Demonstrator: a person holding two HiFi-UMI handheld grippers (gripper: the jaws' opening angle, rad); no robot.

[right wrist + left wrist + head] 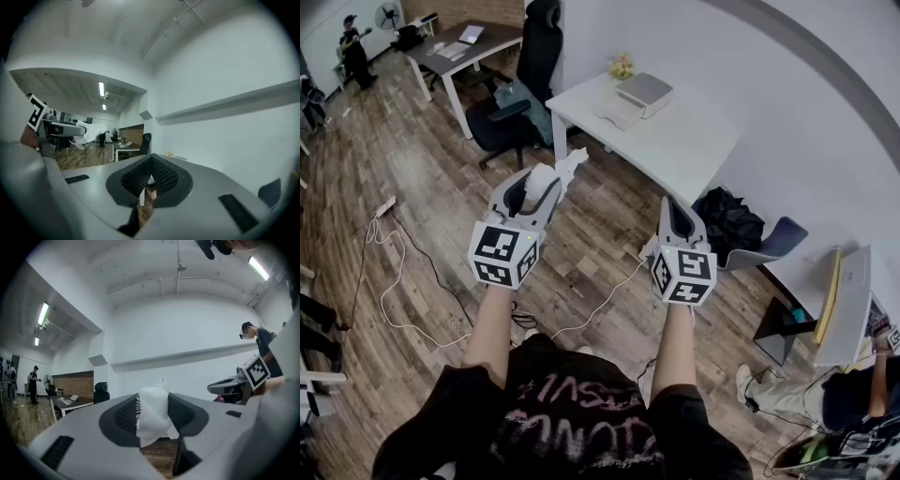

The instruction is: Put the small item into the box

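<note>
Left gripper (542, 190) held out at chest height over the wooden floor (422, 187), not above any surface. The small item (152, 418) sits right between its jaws, pinched by both dark ribbed pads; the jaws stand fairly wide, closed only as far as the bundle allows. The item fills the gap from pad to pad. It sticks out past the jaw tips and also hangs a little below them toward the camera. Looks: white, soft, loosely woven like gauze or cloth, bunched into an upright wad, with a frayed fringe of loose threads down its left edge and a plain folded corner at the lower right. From the head view it shows as a pale tuft poking forward off the jaw tips. Right gripper (149, 174) held level beside the left one, well apart from it; its ribbed pads meet at the tips with nothing between them. A white surface (684, 150) stands against the wall well ahead of both grippers, a black office chair (520, 103) to its left.
</note>
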